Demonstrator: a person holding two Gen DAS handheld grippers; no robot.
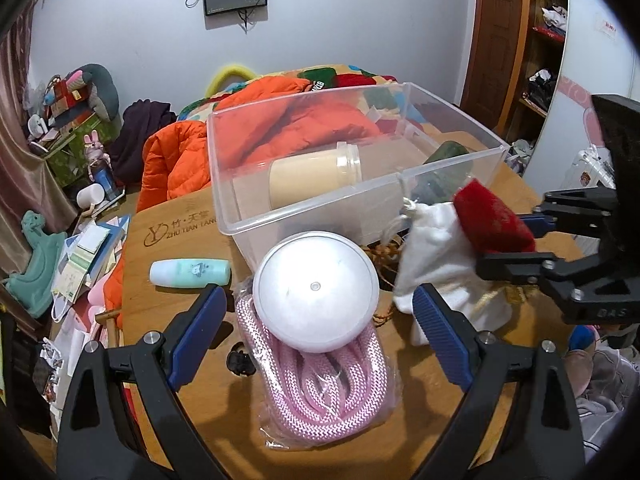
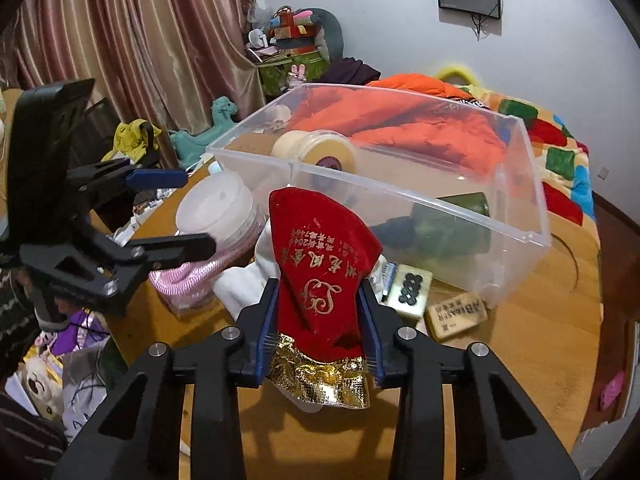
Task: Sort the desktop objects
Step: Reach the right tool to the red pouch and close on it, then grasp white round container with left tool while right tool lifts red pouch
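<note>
My right gripper [image 2: 318, 300] is shut on a red velvet pouch [image 2: 320, 256] with gold print and gold trim, held just above the table in front of the clear plastic box [image 2: 400, 190]; the pouch also shows in the left wrist view [image 1: 492, 216]. My left gripper [image 1: 320, 308] is open, its fingers on either side of a white round lid [image 1: 316, 288] that sits on a coil of pink rope [image 1: 320, 392]. The box [image 1: 304, 208] holds a beige jar [image 1: 312, 180] and a dark green object [image 2: 452, 224]. A white cloth bag [image 1: 436, 264] lies under the pouch.
A pale green bottle [image 1: 190, 273] lies on the wooden table [image 1: 180, 340] at the left. A mahjong tile [image 2: 408, 288] and a beige block [image 2: 456, 316] lie by the box's near corner. An orange jacket [image 1: 176, 164] and a bed lie behind. A black clip [image 1: 240, 360] lies by the rope.
</note>
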